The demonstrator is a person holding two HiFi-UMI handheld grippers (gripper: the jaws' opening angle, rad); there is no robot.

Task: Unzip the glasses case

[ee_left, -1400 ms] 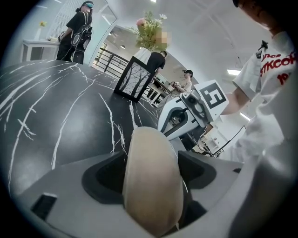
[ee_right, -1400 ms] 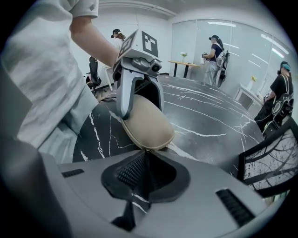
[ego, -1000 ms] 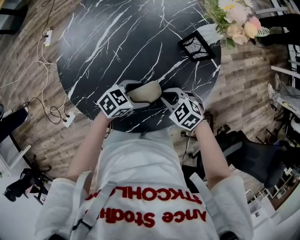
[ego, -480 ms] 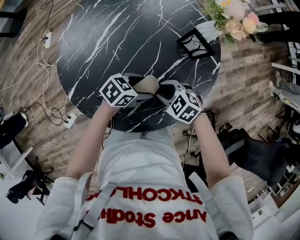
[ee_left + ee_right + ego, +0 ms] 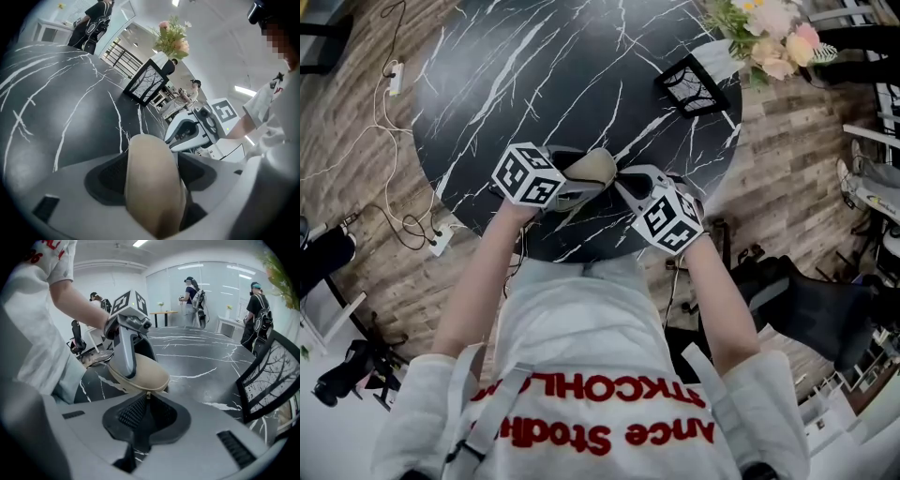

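- Tan, rounded glasses case (image 5: 592,169), tilted, over the near edge of the table (image 5: 534,75).
- Left gripper (image 5: 572,185) clamps it, jaws spread wide.
- Right gripper (image 5: 147,398) just been closing, jaws now pinching the zipper pull (image 5: 148,393).
- Black frame (image 5: 694,89) and flowers (image 5: 769,42) sit at the far right edge, well apart.
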